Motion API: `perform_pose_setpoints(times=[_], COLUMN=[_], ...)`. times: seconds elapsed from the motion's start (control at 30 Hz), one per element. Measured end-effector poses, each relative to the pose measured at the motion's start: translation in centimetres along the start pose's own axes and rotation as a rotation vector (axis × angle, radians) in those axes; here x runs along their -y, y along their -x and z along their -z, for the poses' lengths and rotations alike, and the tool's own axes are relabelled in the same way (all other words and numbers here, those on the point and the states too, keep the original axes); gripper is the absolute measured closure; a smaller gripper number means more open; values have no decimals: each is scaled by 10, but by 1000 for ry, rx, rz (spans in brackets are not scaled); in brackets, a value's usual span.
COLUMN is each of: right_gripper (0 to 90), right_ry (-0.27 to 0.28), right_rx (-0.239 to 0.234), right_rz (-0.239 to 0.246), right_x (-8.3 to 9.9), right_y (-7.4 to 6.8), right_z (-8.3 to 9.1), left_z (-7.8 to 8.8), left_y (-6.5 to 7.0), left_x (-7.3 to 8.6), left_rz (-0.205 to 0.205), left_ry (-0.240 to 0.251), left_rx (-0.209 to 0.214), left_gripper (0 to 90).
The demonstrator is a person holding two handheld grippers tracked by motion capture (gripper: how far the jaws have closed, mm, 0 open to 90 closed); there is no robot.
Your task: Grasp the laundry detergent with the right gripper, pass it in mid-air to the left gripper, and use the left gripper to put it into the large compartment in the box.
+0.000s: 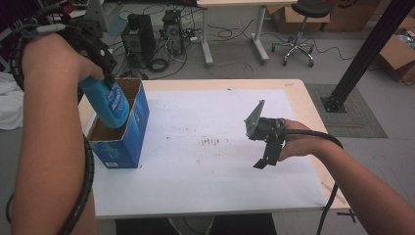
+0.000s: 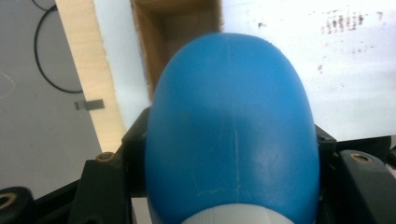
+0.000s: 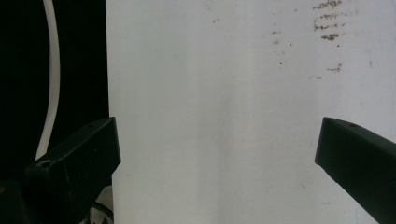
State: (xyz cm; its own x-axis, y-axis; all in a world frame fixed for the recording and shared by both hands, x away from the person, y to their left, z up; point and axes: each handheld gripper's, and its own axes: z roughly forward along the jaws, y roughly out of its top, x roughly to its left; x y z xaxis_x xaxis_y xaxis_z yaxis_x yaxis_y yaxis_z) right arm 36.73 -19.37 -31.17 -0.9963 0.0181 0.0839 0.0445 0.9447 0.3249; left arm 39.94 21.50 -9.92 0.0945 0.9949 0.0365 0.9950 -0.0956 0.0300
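Blue plastic bottle [image 1: 108,102], smooth and rounded, with white lettering on its side, hangs tilted over the open top of a blue cardboard box [image 1: 128,142] at the left edge of the table. Its lower end sits just inside the box mouth; whether it touches the brown inner wall, cannot tell. Left gripper [image 1: 100,73] has its black jaws clamped on the bottle's upper part, one on each flank, as the left gripper view shows, with a white band [image 2: 229,215] at the bottle's near end. Beyond the bottle [image 2: 229,135] in that view: the box's brown interior [image 2: 175,32].

White sheet [image 1: 220,161] covers most of the light wooden table [image 1: 313,122]; a patch of brownish smudges [image 1: 210,142] lies near its middle.

Right gripper [image 1: 264,159] is at the right-hand side, well apart from the box, pointing down at the sheet. Its jaws stand wide apart, nothing between them but bare sheet [image 3: 215,130]. A grey three-cornered plate [image 1: 254,120] rides on top of it.
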Motion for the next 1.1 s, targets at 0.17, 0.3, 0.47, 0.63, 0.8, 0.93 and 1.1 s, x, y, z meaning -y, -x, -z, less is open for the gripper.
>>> perform_pose_setpoints(times=[0.17,0.3,0.47,0.63,0.8,0.93,1.1], right_gripper=[0,0,0,0,0,0,0], right_ry=[-3,-6,-11,-21,-24,-21,-16], right_rx=[-1,2,-1,0,1,0,0], right_rz=[-7,-13,-26,-37,-38,-43,-49], right_x=[0,1,4,7,8,10,12], right_y=[1,1,2,2,1,0,1], right_z=[0,0,-2,-2,-1,-1,-4], left_z=[-13,-26,-47,-65,-83,-95,-115], left_y=[-12,-21,-30,-33,-35,-35,-33], left_x=[-4,-8,-12,-17,-21,-23,-26], left_rz=[13,29,30,25,25,24,23], left_ry=[-5,-15,-33,-45,-57,-66,-76], left_rx=[1,-5,-3,-8,8,-4,3], left_gripper=[392,392,392,392,392,392,392])
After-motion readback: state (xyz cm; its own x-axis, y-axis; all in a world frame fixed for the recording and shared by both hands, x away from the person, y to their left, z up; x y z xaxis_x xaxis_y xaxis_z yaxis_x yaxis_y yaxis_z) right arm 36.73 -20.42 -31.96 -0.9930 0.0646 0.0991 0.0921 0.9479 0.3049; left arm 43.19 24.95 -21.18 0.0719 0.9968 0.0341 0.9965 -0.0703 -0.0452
